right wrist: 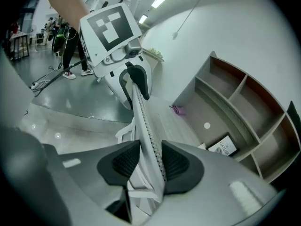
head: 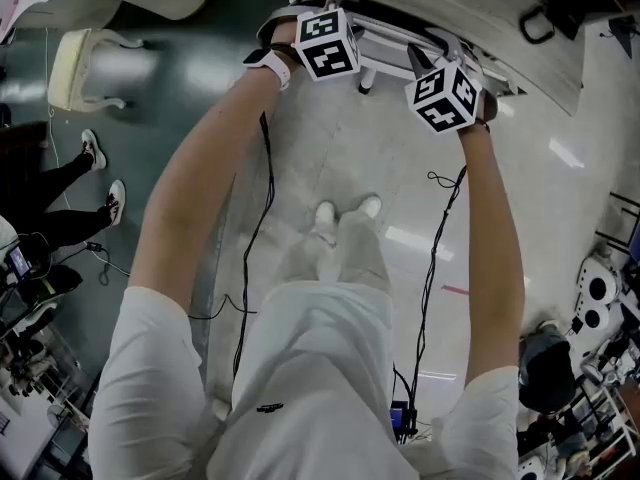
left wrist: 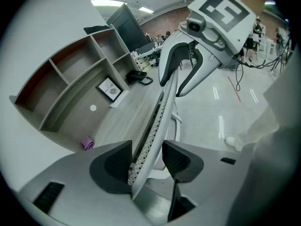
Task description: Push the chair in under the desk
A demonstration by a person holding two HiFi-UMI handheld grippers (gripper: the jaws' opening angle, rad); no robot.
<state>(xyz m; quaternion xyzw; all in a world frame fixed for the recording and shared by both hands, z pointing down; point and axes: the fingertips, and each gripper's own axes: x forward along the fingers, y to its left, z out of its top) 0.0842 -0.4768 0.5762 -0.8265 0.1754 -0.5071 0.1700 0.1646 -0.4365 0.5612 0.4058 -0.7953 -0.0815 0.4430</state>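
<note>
Over glossy pale floor (head: 340, 158) at a grey shelved desk (left wrist: 127, 112), right gripper (right wrist: 150, 164) clamps the chair (right wrist: 141, 121) back, left gripper (left wrist: 146, 160) straddles it loosely.

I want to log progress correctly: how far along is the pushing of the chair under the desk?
Done, it seems: the chair's backrest stands close along the edge of the desk. In hand: the right gripper is clamped on the backrest; the left gripper straddles it, jaws open. Left: perhaps a last nudge, then release.

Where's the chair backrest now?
Head view, top centre: the chair backrest stands at the desk edge, its rim between the jaws of the left hand-held gripper and right hand-held gripper.
</note>
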